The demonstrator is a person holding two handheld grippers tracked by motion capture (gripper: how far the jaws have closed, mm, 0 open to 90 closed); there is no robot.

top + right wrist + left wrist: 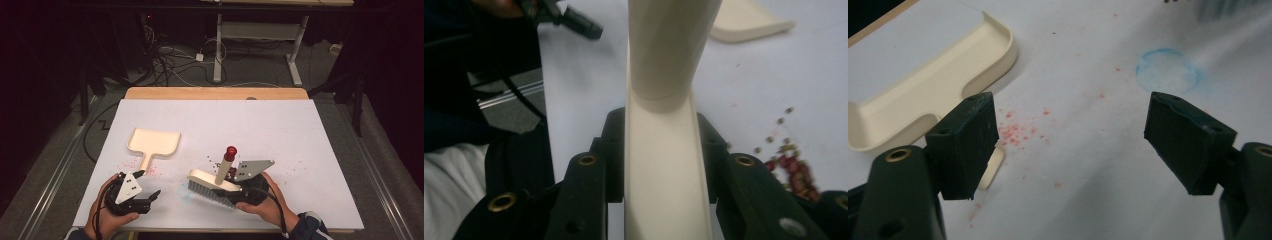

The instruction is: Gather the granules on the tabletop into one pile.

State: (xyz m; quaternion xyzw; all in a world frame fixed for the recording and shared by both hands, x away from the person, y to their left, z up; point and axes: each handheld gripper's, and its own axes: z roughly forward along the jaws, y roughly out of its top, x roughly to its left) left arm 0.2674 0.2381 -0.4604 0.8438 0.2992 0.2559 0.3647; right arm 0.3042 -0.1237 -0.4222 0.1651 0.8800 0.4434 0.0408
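A cream brush [212, 181] with grey bristles and a red-tipped upright handle [230, 152] is held low over the white table [300, 130], right of centre. My right gripper [243, 189] is shut on the brush's back [664, 190], one jaw on each side. A cream dustpan [152, 141] lies flat to the left, its handle pointing toward me. My left gripper [148, 183] is just below that handle, open with nothing between its fingers [968, 145]; the dustpan [923, 75] is beyond its left jaw.
Red crumbs [1018, 132] lie scattered by the dustpan handle. Small dark and red beans [791, 170] lie beside the brush [217, 162]. A faint blue ring stain [1168, 70] marks the sheet. The table's front edge is close under both hands.
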